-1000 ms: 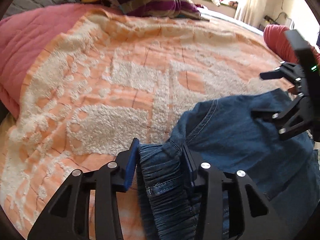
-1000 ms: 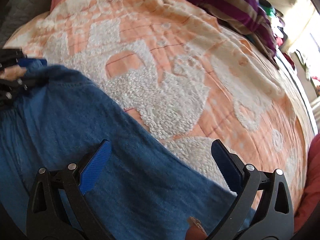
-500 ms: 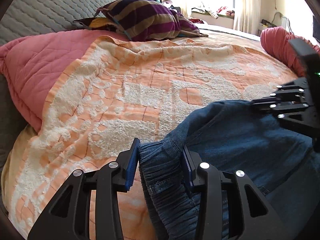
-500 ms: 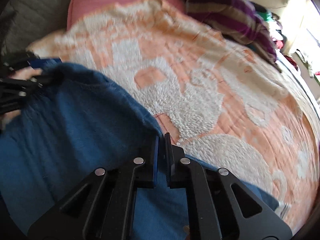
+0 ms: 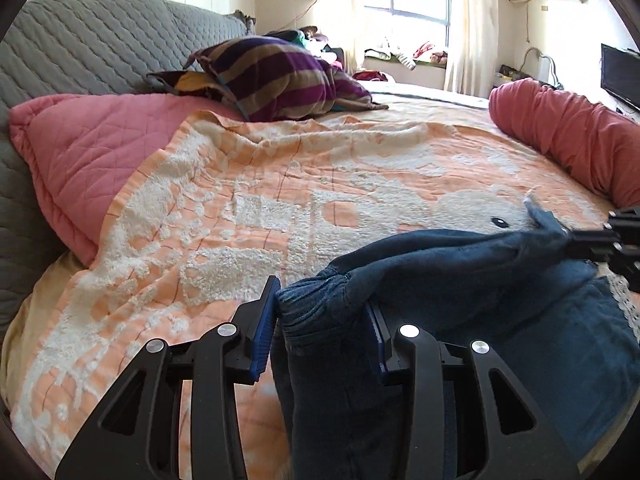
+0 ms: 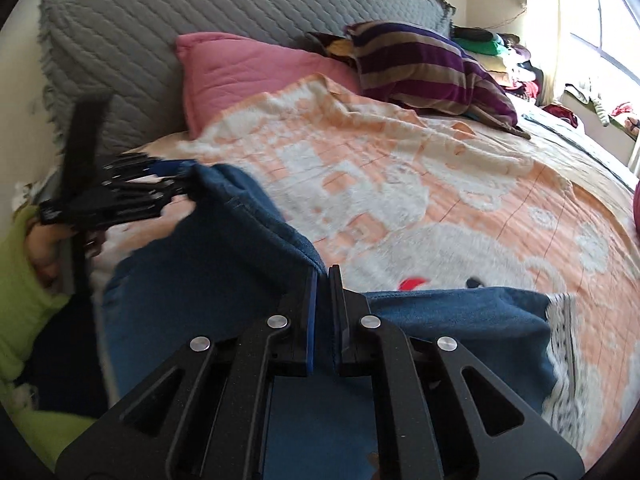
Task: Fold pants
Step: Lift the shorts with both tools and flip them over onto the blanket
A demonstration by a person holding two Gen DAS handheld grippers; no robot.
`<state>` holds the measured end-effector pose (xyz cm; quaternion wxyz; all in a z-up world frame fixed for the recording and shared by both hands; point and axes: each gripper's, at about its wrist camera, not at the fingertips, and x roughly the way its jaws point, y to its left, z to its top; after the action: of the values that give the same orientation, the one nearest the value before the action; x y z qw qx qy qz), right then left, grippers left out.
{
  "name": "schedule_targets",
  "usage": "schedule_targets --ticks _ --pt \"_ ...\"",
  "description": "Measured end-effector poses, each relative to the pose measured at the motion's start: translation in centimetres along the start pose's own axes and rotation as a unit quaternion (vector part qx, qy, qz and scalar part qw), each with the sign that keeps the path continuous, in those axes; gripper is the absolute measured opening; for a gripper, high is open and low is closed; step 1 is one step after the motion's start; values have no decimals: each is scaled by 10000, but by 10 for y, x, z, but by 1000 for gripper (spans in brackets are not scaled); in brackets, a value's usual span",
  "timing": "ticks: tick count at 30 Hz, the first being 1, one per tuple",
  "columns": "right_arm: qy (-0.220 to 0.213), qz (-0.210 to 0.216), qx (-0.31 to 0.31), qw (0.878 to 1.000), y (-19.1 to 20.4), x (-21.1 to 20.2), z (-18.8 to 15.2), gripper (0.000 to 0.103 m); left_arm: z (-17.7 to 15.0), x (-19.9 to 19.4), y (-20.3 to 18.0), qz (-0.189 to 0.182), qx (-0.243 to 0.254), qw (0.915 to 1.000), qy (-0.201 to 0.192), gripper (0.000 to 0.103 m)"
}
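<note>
Right wrist view blurs the left tongs (image 6: 176,184), clamped on the pants (image 6: 224,280) waistband above the bed (image 6: 440,184); right tongs (image 6: 323,280) pinch a fold, the fabric between unclear.

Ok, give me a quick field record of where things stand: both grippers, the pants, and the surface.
left gripper: jaws clamped on the gathered waistband of the pants
right gripper: jaws shut on a thin fold of the denim edge
pants: lifted between the two grippers, lower part draped down
surface: orange and white blanket on the bed
nearby: pink pillow, striped pillow
</note>
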<state>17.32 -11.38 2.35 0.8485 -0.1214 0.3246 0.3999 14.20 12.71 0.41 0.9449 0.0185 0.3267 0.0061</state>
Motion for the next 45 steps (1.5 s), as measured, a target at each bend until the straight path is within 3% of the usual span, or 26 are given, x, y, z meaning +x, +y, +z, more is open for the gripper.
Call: schedule_targets --ticks 5,10,11,12,13,16,19,22,23,24,25,32,41,45 --pt "-110 260 -100 9996 27 -29 -16 0 -13 -23 -5 33 107 9999 57 37" --pt "-89 236 -464 9986 49 -36 -30 0 -26 -42 -9 -10 163 9999 57 38" --pt "27 236 -589 9980 51 -32 -31 11 -28 -44 -11 -5 185 9998 55 38" --pt "143 -15 -815 9966 55 -26 -32 37 -29 -44 -11 1 188 9998 64 38" --pt "154 -295 -1061 9938 60 -23 -34 45 -29 -44 -11 10 177 9998 74 38" --pt "339 -793 -1964 9767 76 -2 -38 48 -30 -43 -8 -20 88 9999 90 38" --pt "564 -951 -2382 9649 78 25 -34 48 -30 -45 -6 -99 29 9999 91 38" --pt "695 -1197 -2775 9507 76 46 -30 48 -31 -45 -4 -176 -2 9998 120 38" --pt "751 -1156 -2810 9498 75 49 -28 34 -31 -46 -4 -201 -14 9997 127 38" --pt "850 -1016 -2744 9525 73 51 -25 3 -31 -46 -3 -223 -31 9997 136 38" --pt "899 -886 -2585 9577 70 49 -20 1 -31 -46 -2 -237 -47 9996 151 39" --pt "517 -28 -1671 9846 68 -8 -22 1 -32 -50 1 -337 -86 9991 262 42" --pt "530 641 -1494 9853 115 -25 -52 1 -49 -66 -1 -117 148 9985 513 46" --pt "758 580 -1465 9846 122 -12 -67 1 -63 -65 3 -146 132 9963 836 49"
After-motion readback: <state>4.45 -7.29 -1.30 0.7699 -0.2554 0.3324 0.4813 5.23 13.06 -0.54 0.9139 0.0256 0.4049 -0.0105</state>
